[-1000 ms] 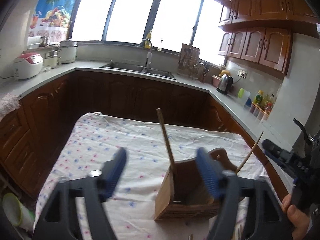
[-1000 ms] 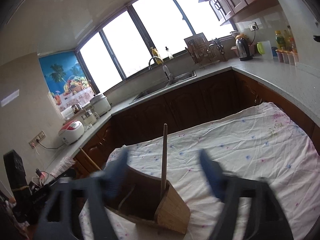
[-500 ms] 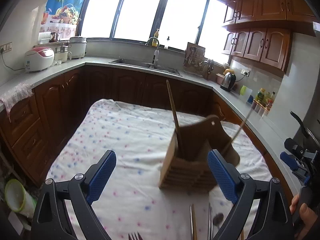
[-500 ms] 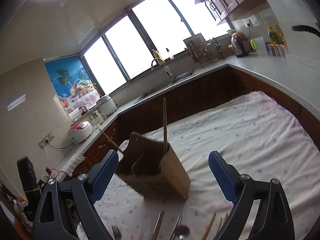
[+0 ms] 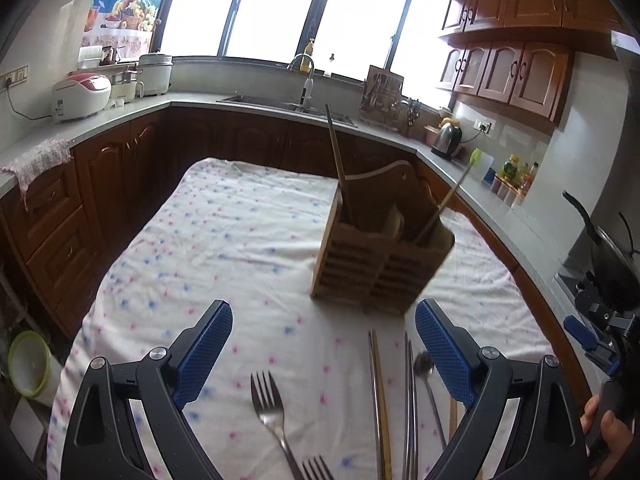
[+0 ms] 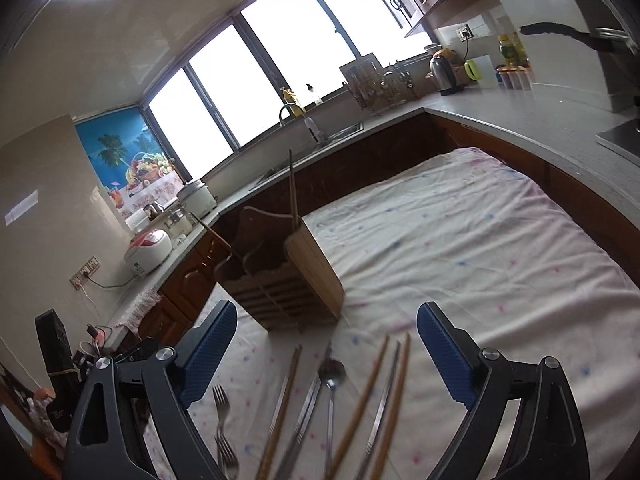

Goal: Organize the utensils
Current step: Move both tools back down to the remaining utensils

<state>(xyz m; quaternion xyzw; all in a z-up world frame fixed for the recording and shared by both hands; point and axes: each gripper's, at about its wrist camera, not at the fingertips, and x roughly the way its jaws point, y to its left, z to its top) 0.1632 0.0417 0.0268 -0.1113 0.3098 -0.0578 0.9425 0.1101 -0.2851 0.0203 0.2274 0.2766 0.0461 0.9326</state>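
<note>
A kitchen of dark wooden cabinets and grey counters runs under a wide bright window, and in the middle stands a table under a white cloth dotted with pink and blue (image 5: 224,240). Toward the far right of that cloth sits the slatted wooden utensil holder with a tall arched back (image 5: 380,264), the landmark for everything else.

Judging by what lies where, the sorting has barely begun. Two thin wooden sticks (image 5: 338,168) already stand in the holder, one at each end, and a pale wooden piece shows inside between them. The rest is loose on the cloth on the near side of the holder: two silver metal forks (image 5: 272,416) to the near left, a silver metal spoon (image 6: 331,372) straight in front, and several long chopsticks, some wooden and some metal (image 6: 370,396), fanned out beside the spoon. All of these are left to place.

The left gripper (image 5: 324,354), black with blue ribbed pads, is held low over the near cloth, tilted down toward the holder; its jaws have just been opening and stand wide, with nothing between them, the forks and chopsticks lying beneath. The right gripper (image 6: 326,354) is held alike on the holder's near side, rolled a little, jaws spread wide and empty above the spoon and chopsticks. Part of the person's hand (image 5: 604,436) shows at the right edge of the left wrist view.
</note>
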